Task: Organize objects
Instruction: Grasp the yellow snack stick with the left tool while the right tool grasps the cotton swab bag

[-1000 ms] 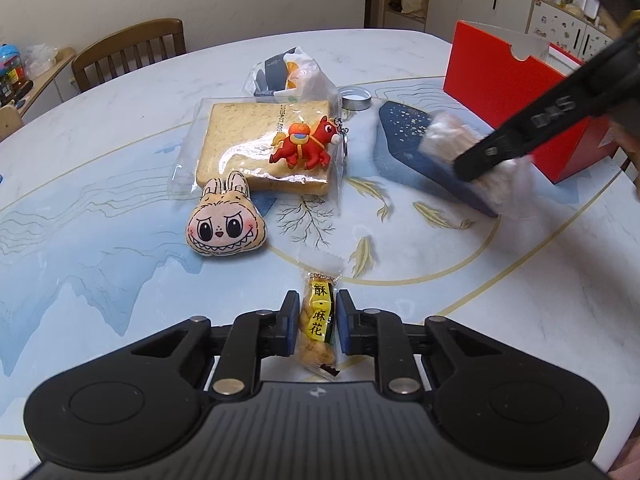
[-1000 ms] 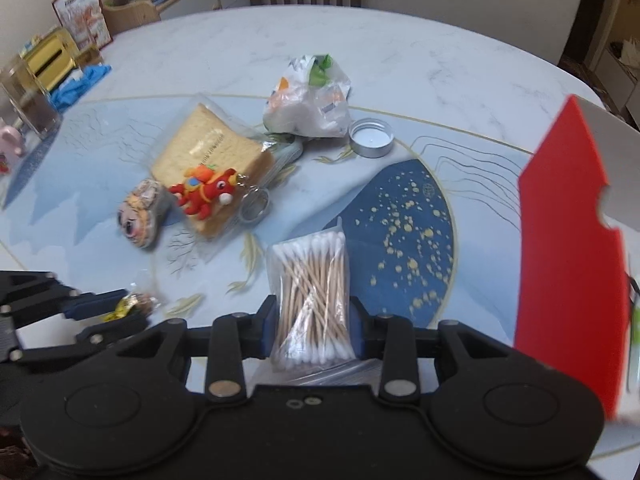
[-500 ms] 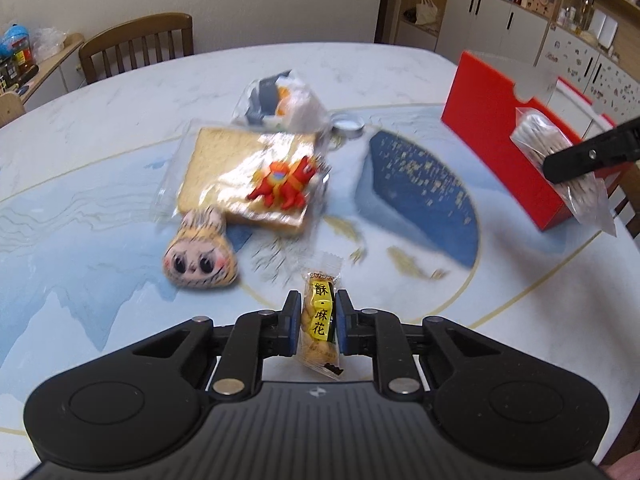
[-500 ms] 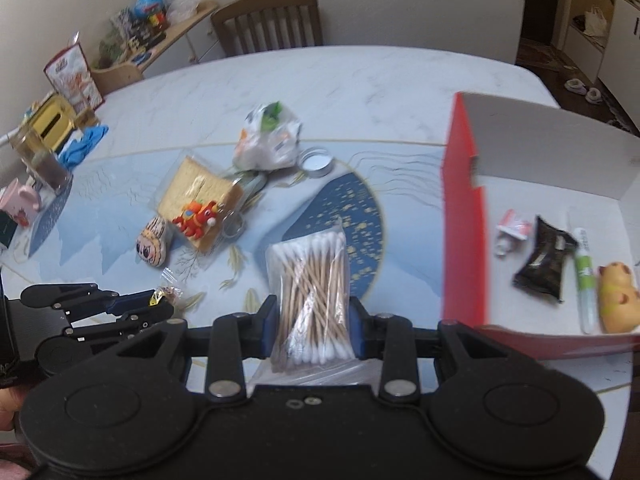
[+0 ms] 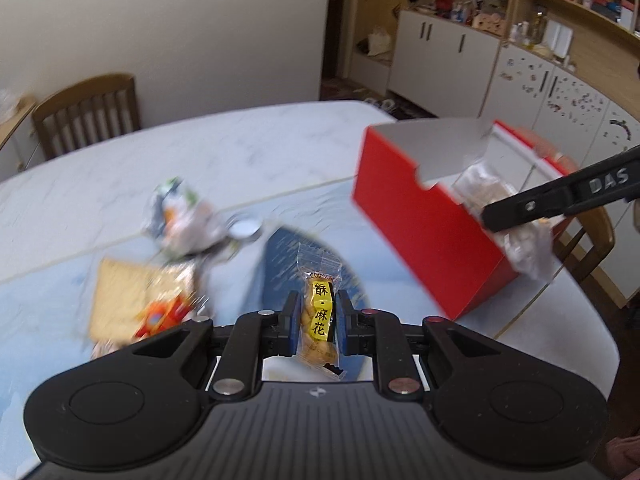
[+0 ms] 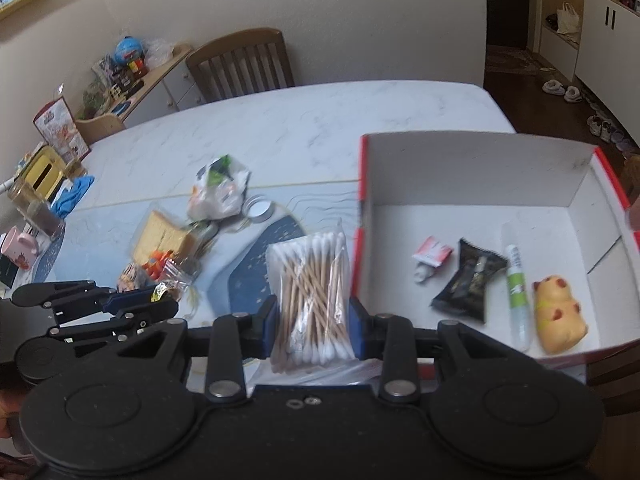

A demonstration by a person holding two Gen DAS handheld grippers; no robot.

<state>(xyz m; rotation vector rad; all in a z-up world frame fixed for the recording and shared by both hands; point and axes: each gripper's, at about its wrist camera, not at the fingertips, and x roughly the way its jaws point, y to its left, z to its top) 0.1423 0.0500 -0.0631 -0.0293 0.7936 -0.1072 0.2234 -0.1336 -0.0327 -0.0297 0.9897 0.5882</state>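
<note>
My left gripper [image 5: 317,316] is shut on a small snack packet [image 5: 318,312] with a yellow label, held above the table. It also shows in the right wrist view [image 6: 160,298] at the lower left. My right gripper [image 6: 312,316] is shut on a clear bag of cotton swabs [image 6: 310,292], held beside the left wall of the red box [image 6: 472,172]. In the left wrist view the right gripper [image 5: 516,216] holds the swab bag [image 5: 492,196] at the red box's [image 5: 420,220] near corner. The box holds a small red tube, a black packet [image 6: 468,280], a green tube and a yellow squishy toy [image 6: 558,316].
On the table lie bagged bread [image 6: 162,238] with a red horse keychain [image 6: 158,260], a rabbit-face plush [image 6: 128,282], a crumpled snack bag [image 6: 218,192] and a round tin lid [image 6: 258,208]. Chairs stand at the far edge. A cluttered sideboard stands at the left.
Both grippers have risen and moved right toward the red box. The swab bag now sits at the box's left wall. The snack packet is lifted well above the table.
</note>
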